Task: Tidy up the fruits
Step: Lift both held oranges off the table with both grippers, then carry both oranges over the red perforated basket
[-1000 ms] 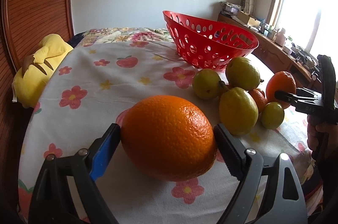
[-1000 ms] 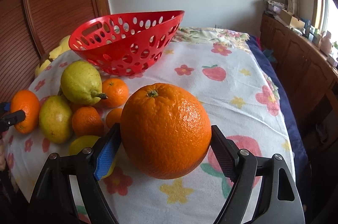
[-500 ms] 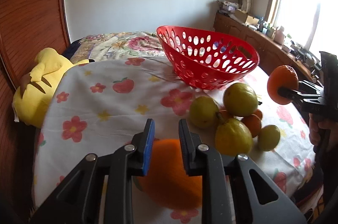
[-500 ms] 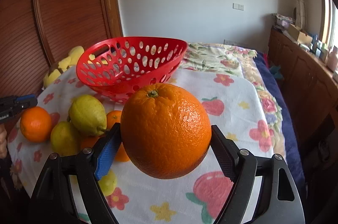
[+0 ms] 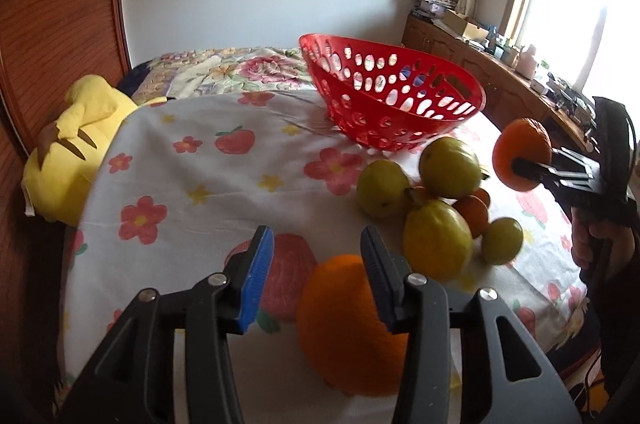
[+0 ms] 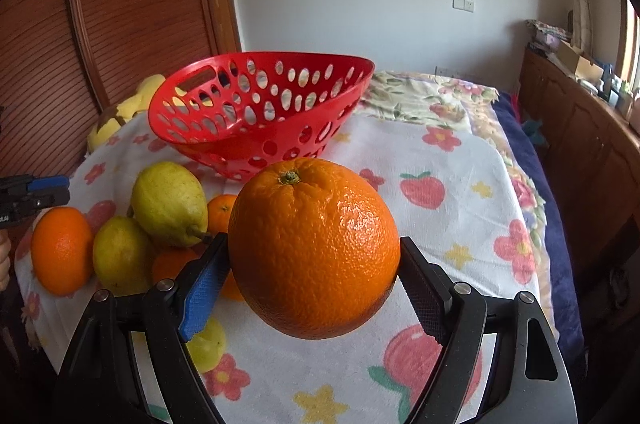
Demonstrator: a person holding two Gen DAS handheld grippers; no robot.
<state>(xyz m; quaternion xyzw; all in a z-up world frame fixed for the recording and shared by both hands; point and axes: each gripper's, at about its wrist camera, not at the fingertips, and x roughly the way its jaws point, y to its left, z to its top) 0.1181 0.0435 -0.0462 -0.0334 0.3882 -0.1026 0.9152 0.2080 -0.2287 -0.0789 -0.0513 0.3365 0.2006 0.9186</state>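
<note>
My right gripper (image 6: 312, 284) is shut on a large orange (image 6: 314, 248) and holds it in the air in front of the red perforated basket (image 6: 260, 112); it also shows in the left wrist view (image 5: 520, 154). My left gripper (image 5: 316, 260) is open and empty, raised above a second large orange (image 5: 344, 328) that lies on the flowered cloth. A pile of yellow-green pears (image 5: 448, 164) and small oranges (image 5: 474, 214) lies beside the basket (image 5: 392, 96). The basket looks empty.
A yellow plush toy (image 5: 76, 140) lies at the table's left edge against the wooden wall. A wooden sideboard (image 5: 500, 76) with clutter runs under the window at right. A flowered bedspread (image 6: 432, 92) lies beyond the table.
My left gripper let go of its orange, rose, shut briefly, then opened partly; the orange now lies below it. My right gripper lifted its orange higher toward the basket.
</note>
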